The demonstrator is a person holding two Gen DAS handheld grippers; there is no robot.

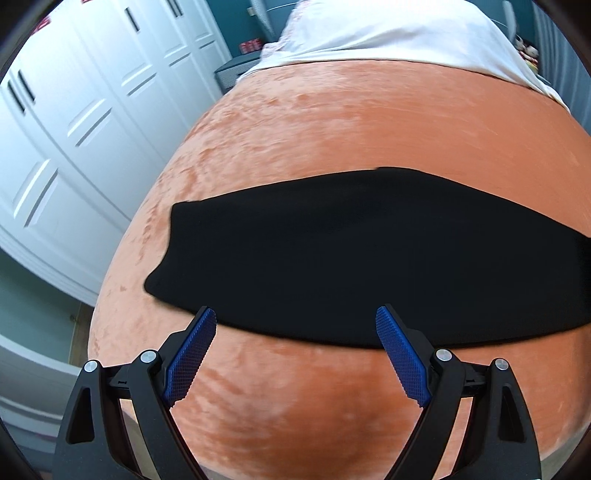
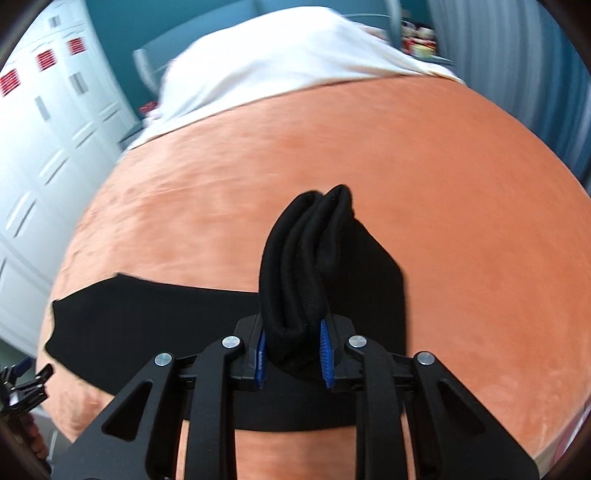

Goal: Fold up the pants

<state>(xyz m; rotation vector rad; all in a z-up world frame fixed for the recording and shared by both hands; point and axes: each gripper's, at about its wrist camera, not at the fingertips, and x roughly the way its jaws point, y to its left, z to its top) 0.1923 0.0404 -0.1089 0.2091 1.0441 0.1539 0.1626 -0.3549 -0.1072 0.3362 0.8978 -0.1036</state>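
1. Pants (image 1: 351,258) are laid as one long black band across the orange bedspread (image 1: 332,122), already narrowed, which suggests the legs have been stacked lengthwise.
2. At the far left, white wardrobe doors (image 1: 74,122) are seen beside the bed.
3. The left gripper (image 1: 295,354) is held just above the near edge of the band, close to its left end; its jaws are spread wide and nothing is gripped between the blue pads (image 1: 192,354).
4. Further right, the right gripper (image 2: 293,354) is clamped narrowly on a bunched end of the pants (image 2: 306,266), and that end is lifted clear of the bedspread while the rest lies flat.
5. A white sheet (image 1: 388,33) is seen at the head of the bed, well apart from the pants.
6. Progress is judged as roughly midway: a cross fold seems begun with the raised end, but it is not yet laid down, and the left end is untouched.
7. The band's right end is cut off in the left wrist view, layers cannot be counted in the black cloth, and the right wrist view is blurred.
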